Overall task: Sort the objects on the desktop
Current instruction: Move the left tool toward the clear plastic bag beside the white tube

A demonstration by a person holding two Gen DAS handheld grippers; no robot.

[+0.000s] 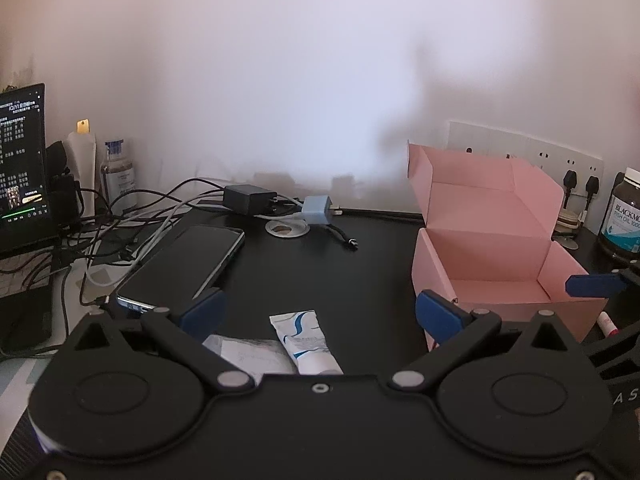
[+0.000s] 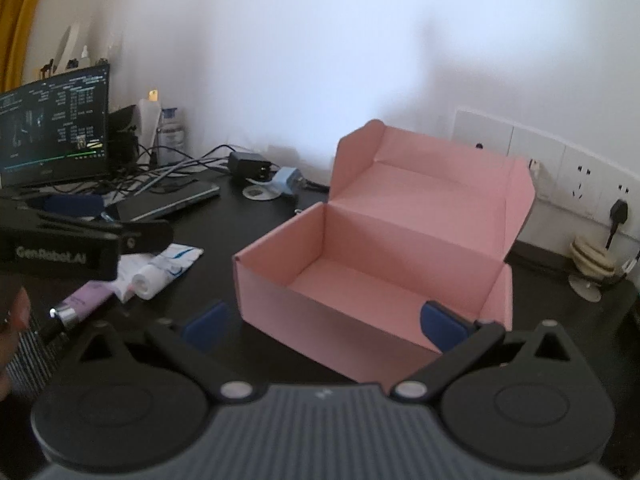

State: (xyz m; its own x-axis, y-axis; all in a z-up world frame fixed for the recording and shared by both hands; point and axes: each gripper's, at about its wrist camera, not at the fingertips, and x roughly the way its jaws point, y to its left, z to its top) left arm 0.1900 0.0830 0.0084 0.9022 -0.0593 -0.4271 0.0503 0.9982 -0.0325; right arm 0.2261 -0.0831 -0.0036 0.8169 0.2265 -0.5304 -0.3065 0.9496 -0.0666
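An open pink cardboard box (image 2: pixel 384 256) stands on the black desk, lid folded back, nothing visible inside; the left wrist view shows the pink box (image 1: pixel 492 264) at the right. A white and blue tube (image 1: pixel 306 342) lies just ahead of my left gripper (image 1: pixel 318 314), which is open above it. The same tube (image 2: pixel 168 266) lies on a paper packet (image 2: pixel 128 276), with a lilac tube (image 2: pixel 82 302) beside it. My right gripper (image 2: pixel 324 322) is open, hanging over the box's near wall. The left gripper's body (image 2: pixel 72 240) shows at the left of the right wrist view.
A phone (image 1: pixel 184 266), a black charger (image 1: pixel 248 198), a blue plug adapter (image 1: pixel 318 210) and tangled cables lie at the back left. A lit screen (image 1: pixel 22 160) stands far left. A fish oil jar (image 1: pixel 624 216), wall sockets (image 2: pixel 560 168) and a red-tipped stick (image 1: pixel 606 322) sit right.
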